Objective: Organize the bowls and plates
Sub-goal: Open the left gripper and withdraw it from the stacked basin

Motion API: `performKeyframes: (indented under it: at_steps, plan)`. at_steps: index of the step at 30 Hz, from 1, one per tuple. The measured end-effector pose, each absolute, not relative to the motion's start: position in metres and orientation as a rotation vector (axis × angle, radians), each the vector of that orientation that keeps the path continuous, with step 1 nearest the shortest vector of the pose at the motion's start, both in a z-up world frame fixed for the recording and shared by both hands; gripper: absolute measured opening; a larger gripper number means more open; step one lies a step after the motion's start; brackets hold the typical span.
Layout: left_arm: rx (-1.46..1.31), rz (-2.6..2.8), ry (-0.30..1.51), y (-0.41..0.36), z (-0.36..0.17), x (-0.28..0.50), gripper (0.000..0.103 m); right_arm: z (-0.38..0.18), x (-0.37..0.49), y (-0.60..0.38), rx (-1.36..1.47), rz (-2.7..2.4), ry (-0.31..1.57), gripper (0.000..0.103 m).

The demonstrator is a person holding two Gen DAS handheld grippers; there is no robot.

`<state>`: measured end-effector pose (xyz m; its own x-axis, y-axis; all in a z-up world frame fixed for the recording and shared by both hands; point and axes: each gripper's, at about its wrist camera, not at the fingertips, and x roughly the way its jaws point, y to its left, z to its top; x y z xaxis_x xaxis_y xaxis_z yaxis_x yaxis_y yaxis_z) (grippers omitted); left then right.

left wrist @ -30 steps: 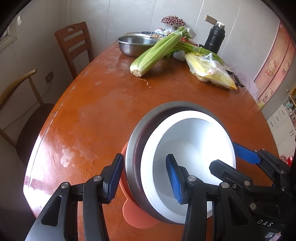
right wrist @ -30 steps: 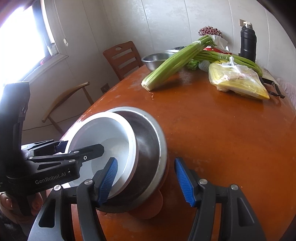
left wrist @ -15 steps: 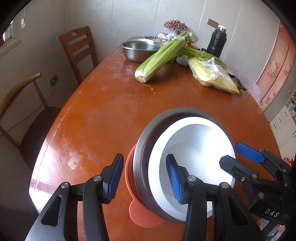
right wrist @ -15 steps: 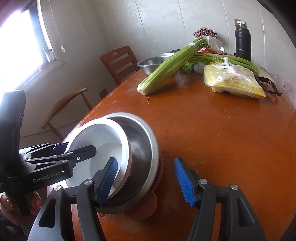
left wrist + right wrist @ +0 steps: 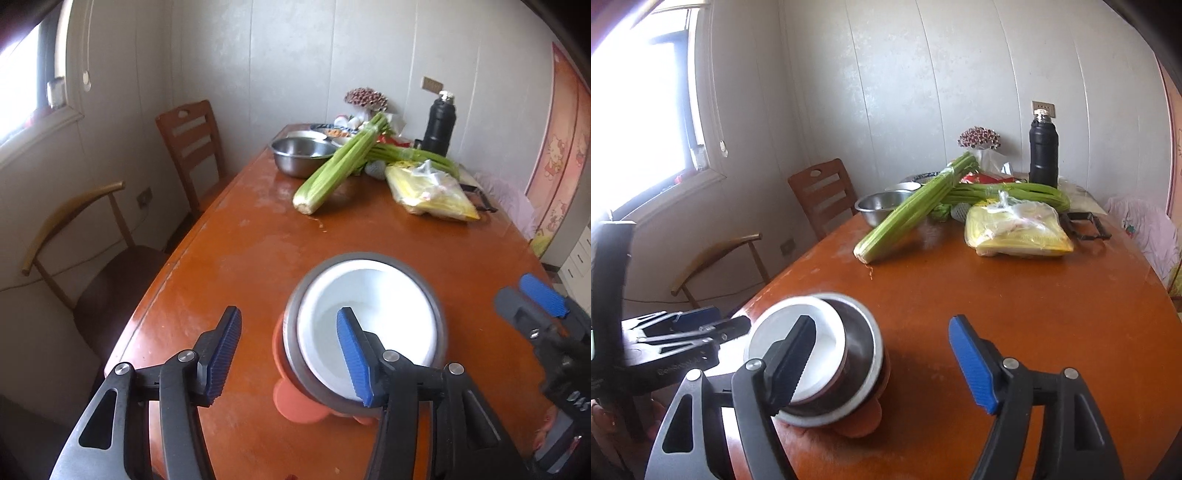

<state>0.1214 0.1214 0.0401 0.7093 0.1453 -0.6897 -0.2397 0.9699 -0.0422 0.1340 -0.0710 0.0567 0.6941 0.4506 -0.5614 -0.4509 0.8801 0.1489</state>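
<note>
- Orange-brown wooden desk [image 5: 258, 251] fills the scene, panelled wall behind, two chairs along its left edge.
- At the near end sits the stack: a white bowl [image 5: 373, 317] nested in a steel bowl [image 5: 441, 314], both on an orange plate [image 5: 299, 406] peeking out beneath. Largest underneath, smallest on top, so the pile sits steady.
- Left hand-held gripper [image 5: 288, 354] has just been opening; its jaws straddle the stack's left rim, but the pads look clear of it, gripping nothing.
- Right hand-held gripper [image 5: 882, 365] has likewise just been widening, one jaw over the white bowl [image 5: 820, 354], the other over bare wood, holding nothing.
- Both read as a release, with the nested set left on the desk.
- Far end holds the clutter: another steel bowl [image 5: 303, 155], celery [image 5: 340, 166], a yellow bag [image 5: 428, 192], a black flask [image 5: 439, 125]. That far bowl may be next to join.
</note>
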Motion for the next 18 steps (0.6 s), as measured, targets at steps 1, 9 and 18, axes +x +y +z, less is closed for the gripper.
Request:
performKeyframes:
  at_steps: [1,9,18]
  plan:
    - [-0.134,0.214,0.743,0.117,0.041,0.116,0.056,0.056,0.132,-0.074,-0.005,0.5,0.633,0.074]
    - [-0.163,0.238,0.687,0.083,0.032,0.069,0.065,0.045,0.091,-0.095,-0.096,0.455,0.654,0.079]
    - [-0.156,0.168,0.801,0.051,-0.004,0.066,0.065,0.019,0.062,-0.114,-0.135,0.368,0.728,0.09]
